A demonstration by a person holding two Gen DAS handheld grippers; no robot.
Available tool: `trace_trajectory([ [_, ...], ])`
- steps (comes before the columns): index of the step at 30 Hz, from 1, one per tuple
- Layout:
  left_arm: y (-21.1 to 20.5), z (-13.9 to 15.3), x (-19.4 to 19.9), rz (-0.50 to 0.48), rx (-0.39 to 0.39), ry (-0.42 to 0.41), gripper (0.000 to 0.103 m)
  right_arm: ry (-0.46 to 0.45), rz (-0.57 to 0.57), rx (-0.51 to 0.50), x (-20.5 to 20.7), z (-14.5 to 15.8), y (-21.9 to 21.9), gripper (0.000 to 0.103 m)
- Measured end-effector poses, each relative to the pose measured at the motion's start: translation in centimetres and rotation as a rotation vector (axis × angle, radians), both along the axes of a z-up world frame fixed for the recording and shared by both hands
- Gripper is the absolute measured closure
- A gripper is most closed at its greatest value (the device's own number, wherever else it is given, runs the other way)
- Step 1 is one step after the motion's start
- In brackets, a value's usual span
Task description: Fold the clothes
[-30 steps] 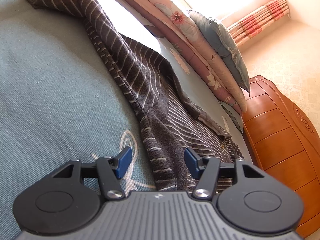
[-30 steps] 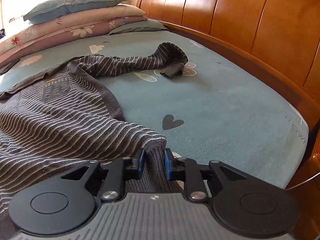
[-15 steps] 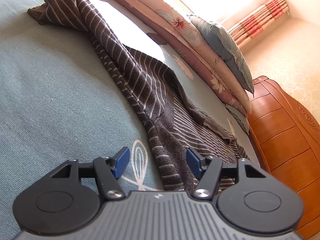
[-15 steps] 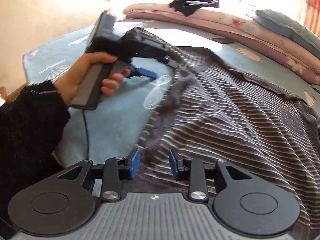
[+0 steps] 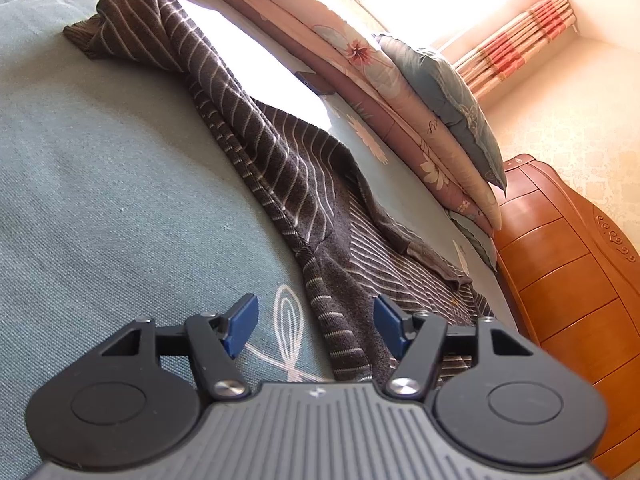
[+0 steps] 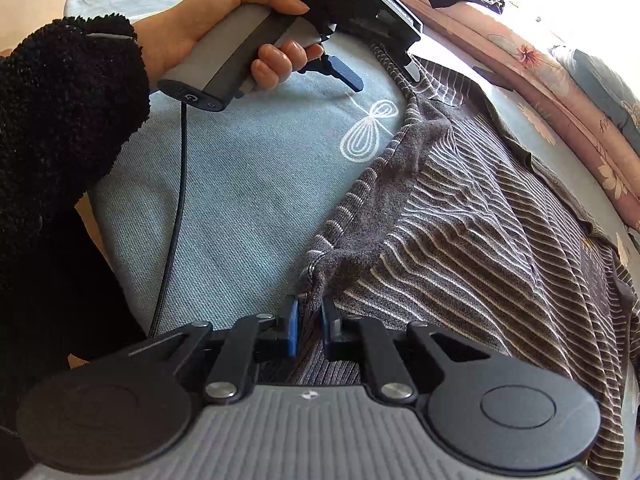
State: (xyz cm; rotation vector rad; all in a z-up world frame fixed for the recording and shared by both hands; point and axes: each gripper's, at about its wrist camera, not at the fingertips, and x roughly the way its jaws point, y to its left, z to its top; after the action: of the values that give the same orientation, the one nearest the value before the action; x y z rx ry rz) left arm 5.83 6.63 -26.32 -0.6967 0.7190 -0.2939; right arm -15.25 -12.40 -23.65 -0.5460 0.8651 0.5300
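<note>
**Right tongs pinch the hem, left tongs wait wide**

Right tongs (image 6: 308,326) have just closed narrow on the dark grey, white-striped knitted sweater (image 6: 480,232), apparently ready to lift a fold. Left tongs (image 5: 314,326) gape wide, straddling its hem unpinched. It sprawls toward twelve o'clock across the teal bed sheet (image 5: 100,168).

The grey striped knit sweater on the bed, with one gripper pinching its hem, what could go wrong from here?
1. The right gripper has just been closing on only a thin edge of the grey striped knit sweater; the hem may slip out when pulled.
2. The left gripper stands open over the hem without pinching, so a one-sided pull could skew the fold.
3. The twisted sleeve lies stretched across the blue-green bedsheet and may bunch the fold.
</note>
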Motion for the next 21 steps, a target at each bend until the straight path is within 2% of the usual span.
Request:
trace_trajectory([
  [2, 0.1, 0.0, 0.0, 0.002, 0.001, 0.0, 0.039, 0.023, -0.027, 0.041, 0.5, 0.5, -0.5, 0.092],
  [5, 0.6, -0.2, 0.1, -0.001, -0.032, 0.021, 0.038, 0.088, -0.085, 0.168, 1.8, 2.0, -2.0, 0.092],
  [7, 1.0, -0.7, 0.4, -0.041, -0.118, 0.063, 0.037, 0.108, -0.116, 0.238, 2.5, 3.4, -3.1, 0.092],
  [9, 1.0, -1.8, 1.0, -0.119, -0.272, 0.108, 0.037, 0.112, -0.14, 0.298, 3.1, 4.9, -4.1, 0.092],
  [11, 0.6, -2.7, 1.4, -0.164, -0.374, 0.144, 0.037, 0.102, -0.158, 0.343, 3.5, 6.4, -5.0, 0.092],
  [13, 0.0, -2.8, 1.6, -0.169, -0.379, 0.16, 0.037, 0.082, -0.172, 0.38, 3.7, 7.9, -5.8, 0.092],
  [18, -1.4, -3.0, 1.8, -0.127, -0.32, 0.201, 0.039, 0.042, -0.19, 0.432, 3.5, 10.9, -7.3, 0.092],
  [21, -1.6, -3.3, 1.9, -0.096, -0.332, 0.207, 0.039, 0.022, -0.197, 0.442, 3.3, 12.1, -7.9, 0.092],
])
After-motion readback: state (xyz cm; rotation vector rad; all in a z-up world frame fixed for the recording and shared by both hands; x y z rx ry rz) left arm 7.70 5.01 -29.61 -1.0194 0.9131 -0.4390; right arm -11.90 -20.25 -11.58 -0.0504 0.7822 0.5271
